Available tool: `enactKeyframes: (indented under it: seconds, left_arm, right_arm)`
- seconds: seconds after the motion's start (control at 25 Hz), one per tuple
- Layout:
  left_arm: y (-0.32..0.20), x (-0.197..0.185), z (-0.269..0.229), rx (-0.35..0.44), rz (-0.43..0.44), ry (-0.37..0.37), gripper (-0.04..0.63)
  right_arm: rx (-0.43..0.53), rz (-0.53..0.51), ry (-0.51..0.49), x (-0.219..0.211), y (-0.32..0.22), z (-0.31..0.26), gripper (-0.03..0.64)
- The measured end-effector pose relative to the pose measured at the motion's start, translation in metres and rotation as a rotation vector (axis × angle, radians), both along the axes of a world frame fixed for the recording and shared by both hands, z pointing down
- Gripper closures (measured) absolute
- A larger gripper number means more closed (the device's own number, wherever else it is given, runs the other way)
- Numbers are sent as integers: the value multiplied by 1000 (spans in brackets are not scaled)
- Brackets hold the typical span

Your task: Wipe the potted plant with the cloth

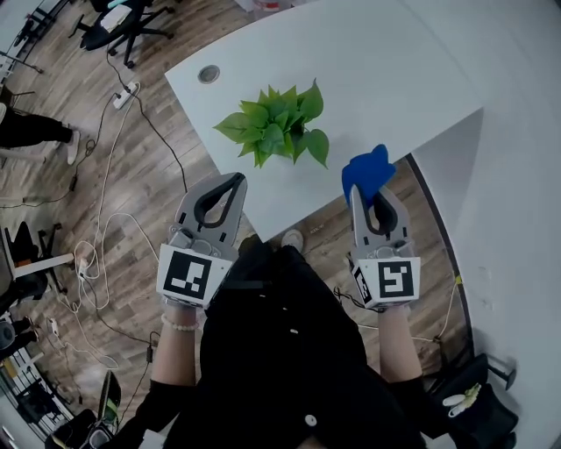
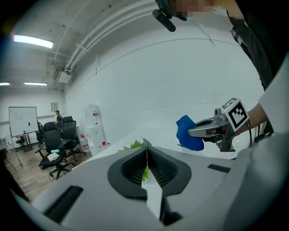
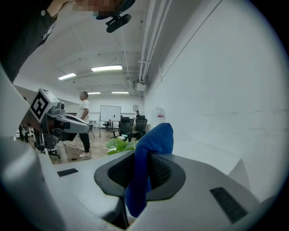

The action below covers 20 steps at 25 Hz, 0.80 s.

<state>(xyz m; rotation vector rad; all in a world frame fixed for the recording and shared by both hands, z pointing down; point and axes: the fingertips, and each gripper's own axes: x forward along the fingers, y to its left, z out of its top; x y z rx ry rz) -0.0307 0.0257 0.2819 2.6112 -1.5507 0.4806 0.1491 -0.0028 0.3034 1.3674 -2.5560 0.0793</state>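
Observation:
A green potted plant (image 1: 279, 125) stands near the front edge of the white table (image 1: 394, 79). My left gripper (image 1: 235, 181) hovers shut with nothing in it, just in front of the plant and to its left. In the left gripper view, plant leaves (image 2: 135, 145) peek over the closed jaws. My right gripper (image 1: 368, 195) is shut on a blue cloth (image 1: 367, 171), to the right of the plant and apart from it. The cloth (image 3: 151, 149) bunches above the jaws and hangs through them in the right gripper view, with the plant (image 3: 119, 144) behind to the left.
A round cable grommet (image 1: 209, 74) sits in the table's left corner. Cables and a power strip (image 1: 126, 93) lie on the wooden floor at the left, with office chairs (image 1: 123, 22) beyond. A person stands in the room's background (image 3: 83, 124). A white wall runs along the right.

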Motion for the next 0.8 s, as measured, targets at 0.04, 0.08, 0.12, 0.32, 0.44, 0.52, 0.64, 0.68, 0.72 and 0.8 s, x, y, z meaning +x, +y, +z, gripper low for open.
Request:
enactKeyframes:
  seconds: [0.04,0.08,0.12,0.32,0.44,0.52,0.64,0.68,0.72,0.8]
  left_arm:
    - [0,0,7,-9,17,-6,581]
    - [-1,0,13,-14,31,-9,580]
    - [-2,-1,18,-18,41,-12,580]
    - [-10,-8,45,-44,67,-51,578]
    - [-18,-11,58,-86,90,-41,495]
    - [-22,-13,69,-122,113,-35,423]
    - [-30,-20,88,-170,140,-40,353]
    - [-31,-22,94,-186,146,-43,347]
    - [-33,-23,100,-199,153,-50,340]
    - [-35,-24,111,-224,174,-62,323]
  right_arm:
    - [-2,-6,-7,0,-1,3,532]
    - [-4,-13,-12,-1,-2,5,532]
    - [-4,-19,-12,-2,-3,8,532]
    - [-21,-4,7,-5,-13,22,532]
    - [-45,24,10,-2,-22,35,532]
    - [-67,43,17,0,-29,44,532]
    - [-77,32,24,-4,-41,55,532]
    - [-81,19,22,-6,-44,58,532]
    - [-86,5,22,-8,-47,61,532]
    - [-92,-14,39,-12,-53,67,532]
